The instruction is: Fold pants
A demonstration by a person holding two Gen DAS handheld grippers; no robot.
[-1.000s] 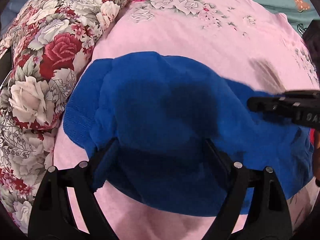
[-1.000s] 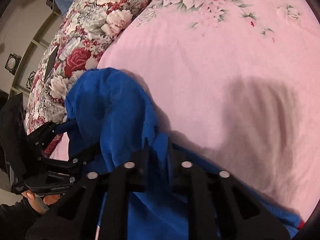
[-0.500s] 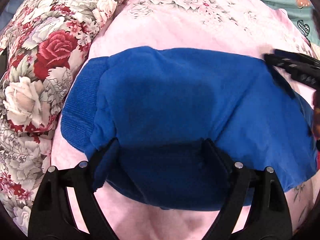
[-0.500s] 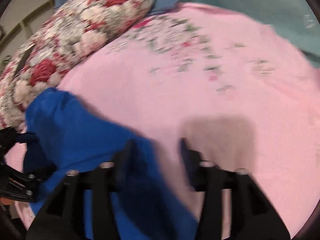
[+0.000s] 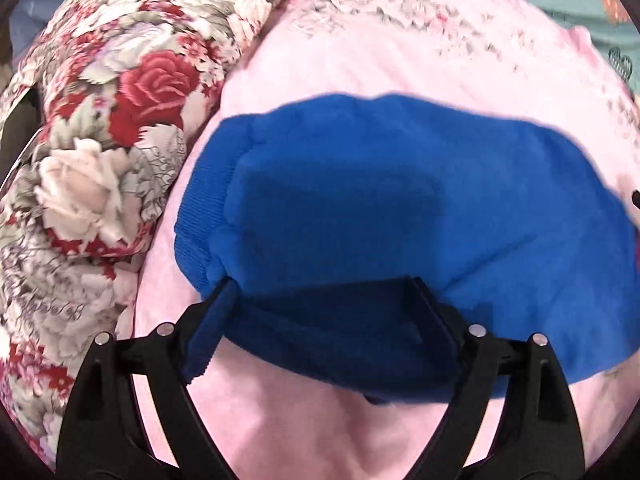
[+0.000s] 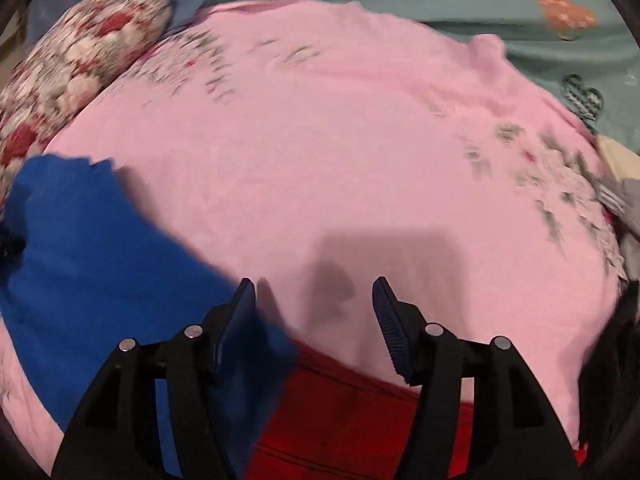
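Blue pants [image 5: 400, 216] lie folded on the pink bedspread [image 5: 400, 60], ribbed cuff or waistband edge toward the floral pillow [image 5: 112, 120]. In the left wrist view the left tool [image 5: 320, 300] stands with jaws wide, spanning the near fold of the pants; a strip of blue fabric hangs along the left finger [image 5: 208, 328], and the fabric between the pads is in shadow, so I cannot tell whether the pads press it or merely straddle it. In the right wrist view the right tool [image 6: 314, 312] has just opened partway: nothing lies between its jaws, only bare pink bedspread, and the blue cloth [image 6: 100, 272] sits off to its left, touching the outer side of the left finger [image 6: 236, 320]. A red fabric [image 6: 352, 408] shows low in that view, under the tool; what it is I cannot tell. Judgement: one fold is laid and the right hand is free for the next grasp or for smoothing. To do this step well: keep the left tool anchoring the near edge so the layers do not slide; bring the right tool back to the free end of the bundle, take both layers cleanly at the edge, not a single ply; lift low, carry across, lay edges flush. Watch the strip on the left finger: it may drag the fold open on withdrawal.
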